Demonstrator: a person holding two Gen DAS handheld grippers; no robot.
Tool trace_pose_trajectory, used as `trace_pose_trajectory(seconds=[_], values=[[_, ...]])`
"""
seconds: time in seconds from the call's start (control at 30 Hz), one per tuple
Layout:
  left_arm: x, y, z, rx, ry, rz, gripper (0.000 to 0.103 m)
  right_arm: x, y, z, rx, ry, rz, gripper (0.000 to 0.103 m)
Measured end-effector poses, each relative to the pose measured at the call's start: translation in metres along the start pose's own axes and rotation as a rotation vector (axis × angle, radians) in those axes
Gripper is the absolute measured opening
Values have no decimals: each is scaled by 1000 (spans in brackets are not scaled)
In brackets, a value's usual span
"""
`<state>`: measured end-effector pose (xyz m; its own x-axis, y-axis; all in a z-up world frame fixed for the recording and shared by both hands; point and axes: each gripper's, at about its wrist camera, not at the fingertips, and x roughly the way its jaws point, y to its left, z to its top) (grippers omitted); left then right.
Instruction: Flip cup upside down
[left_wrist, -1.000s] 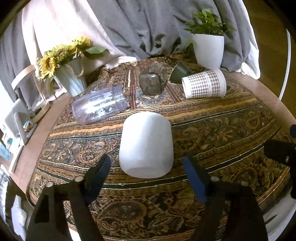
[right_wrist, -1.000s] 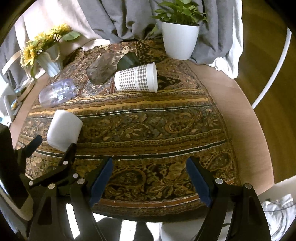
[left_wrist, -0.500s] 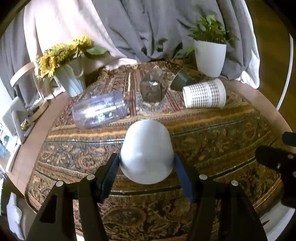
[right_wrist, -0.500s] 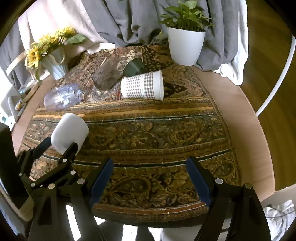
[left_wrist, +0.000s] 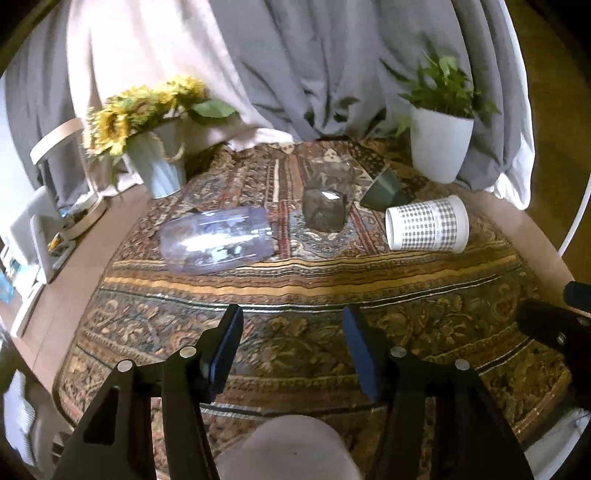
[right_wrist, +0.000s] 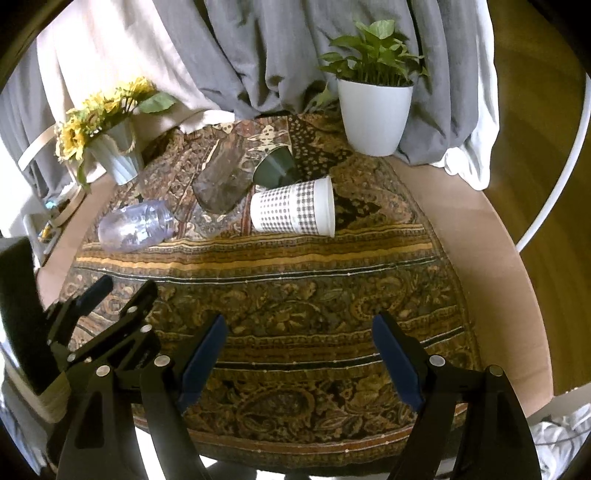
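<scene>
In the left wrist view the white frosted cup (left_wrist: 288, 448) shows only as a rounded pale shape at the bottom edge, between the bases of my left gripper's fingers. My left gripper (left_wrist: 291, 343) has its blue pads apart with nothing between the tips; whether the cup is still held lower down I cannot tell. In the right wrist view my right gripper (right_wrist: 295, 362) is open and empty above the near part of the patterned cloth (right_wrist: 295, 295). The left gripper (right_wrist: 110, 302) shows at the left there; the white cup is hidden.
Lying on the cloth: a clear purple jar (left_wrist: 216, 245), a smoky glass (left_wrist: 327, 205), a dark green cup (left_wrist: 382, 188), a checked paper cup (left_wrist: 426, 225). A sunflower vase (left_wrist: 159, 162) stands back left, a white plant pot (left_wrist: 439, 147) back right. Grey drapes hang behind.
The left gripper closed in around the white cup, then rose and tilted; the cup has slid from between the fingertips to the bottom edge of the view. The right gripper stayed open.
</scene>
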<state>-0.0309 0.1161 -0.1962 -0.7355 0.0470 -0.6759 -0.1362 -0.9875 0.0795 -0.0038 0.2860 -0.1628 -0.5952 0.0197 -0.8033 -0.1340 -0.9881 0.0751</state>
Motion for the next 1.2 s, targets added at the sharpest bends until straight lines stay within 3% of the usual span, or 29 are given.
trace_pose_trajectory(seconds=[0.1,0.17,0.33,0.4,0.63,0.8,1.03,1.2], values=[[-13,1,-14,25,3,-8,63,1,1,-2,1,14,15,81],[-17,1,-23,37,16,-12,71,1,2,-5,-7,15,14,81],[-17,2,-45,48,68,2,72,4,6,-11,-29,38,21,81],[-20,9,-47,37,51,36,72,2,6,-13,-35,33,18,81],[-39,45,-15,-49,-73,136,72,-6,11,-10,39,42,90,81],[-41,53,-1,-55,-99,169,72,-23,23,0,9,-45,117,81],[-45,58,9,-94,-102,152,72,-17,12,6,75,-10,139,81],[-40,62,17,-103,-138,135,74,-18,15,13,79,-40,123,81]])
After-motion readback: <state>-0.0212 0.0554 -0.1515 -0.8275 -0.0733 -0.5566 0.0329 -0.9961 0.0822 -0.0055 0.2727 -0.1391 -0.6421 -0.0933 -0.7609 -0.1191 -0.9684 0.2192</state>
